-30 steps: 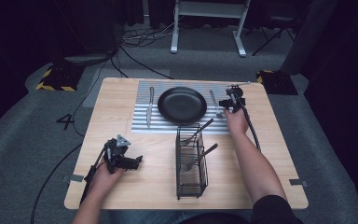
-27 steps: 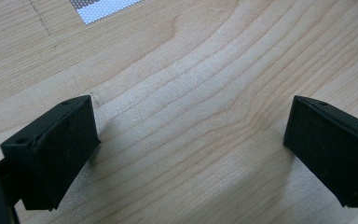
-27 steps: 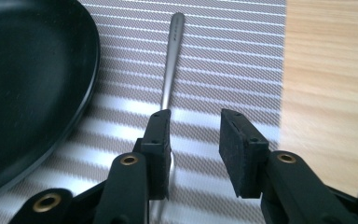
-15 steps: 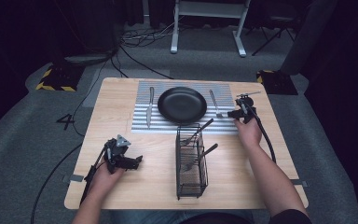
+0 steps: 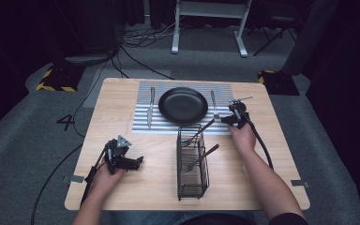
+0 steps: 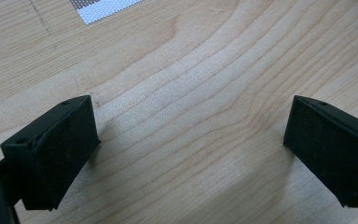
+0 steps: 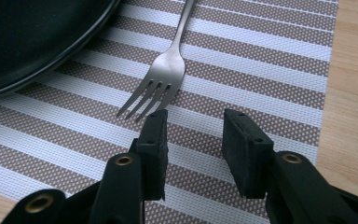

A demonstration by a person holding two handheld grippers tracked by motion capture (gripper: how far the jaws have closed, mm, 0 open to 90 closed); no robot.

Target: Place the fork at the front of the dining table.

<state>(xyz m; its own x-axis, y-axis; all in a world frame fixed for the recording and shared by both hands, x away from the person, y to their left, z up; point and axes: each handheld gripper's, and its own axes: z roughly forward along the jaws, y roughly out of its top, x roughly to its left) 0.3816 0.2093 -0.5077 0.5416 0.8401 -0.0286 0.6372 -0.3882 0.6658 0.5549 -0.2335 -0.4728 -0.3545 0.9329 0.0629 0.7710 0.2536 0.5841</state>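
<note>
Since the fork [image 7: 168,70] lies flat on the striped placemat [image 7: 270,70] near the table's far right corner, just beside the black plate [image 7: 28,37], a thin, stiff, slippery, light piece is judged; the narrow handle is best pinched. The right gripper [image 7: 193,135], jaws slightly apart and empty, is held just short of the tines. The left gripper [image 6: 191,154] is held wide open over bare wood near the front left corner.

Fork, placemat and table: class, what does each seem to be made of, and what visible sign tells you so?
Fork: probably stainless steel, with a brushed grey sheen and soft highlights.
Placemat: looks like woven vinyl or fabric, with a dotted mesh texture in brown and white stripes.
Table: light wood or wood veneer, with curving grain lines and a matt finish.
</note>
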